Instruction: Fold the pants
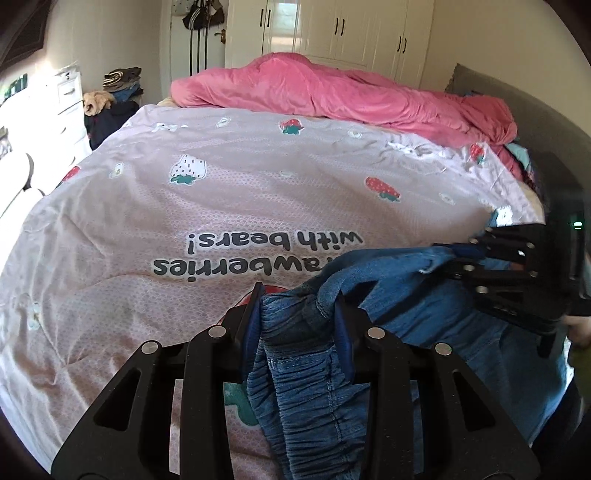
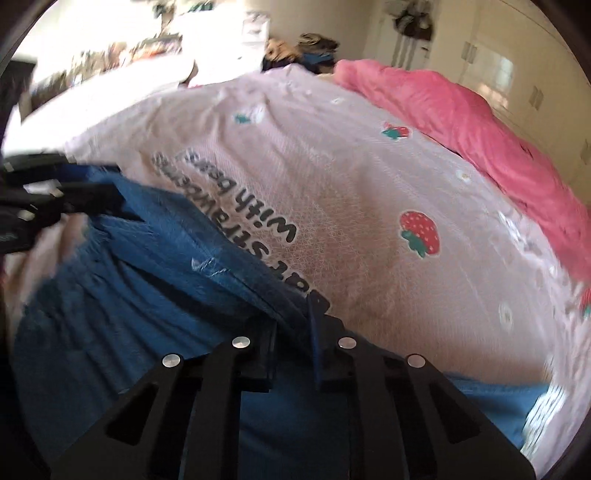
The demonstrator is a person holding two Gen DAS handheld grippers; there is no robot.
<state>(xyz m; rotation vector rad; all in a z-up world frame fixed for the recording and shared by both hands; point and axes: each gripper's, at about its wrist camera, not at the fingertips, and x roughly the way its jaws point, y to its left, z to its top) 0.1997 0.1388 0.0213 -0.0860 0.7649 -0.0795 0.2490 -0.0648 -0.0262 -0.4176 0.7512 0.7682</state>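
Blue denim pants hang lifted above the near edge of the bed. In the left wrist view my left gripper is shut on the gathered elastic waistband, which bunches up between the blue pads. To its right my right gripper pinches another part of the waist edge, so the cloth stretches between the two. In the blurred right wrist view the pants run from my right gripper, shut on a fold of denim, over to the left gripper at the left edge.
The bed is covered by a pale pink strawberry-print quilt with a crumpled pink blanket at its far side. A grey headboard stands on the right. A white wardrobe, white drawers and a clothes pile lie beyond.
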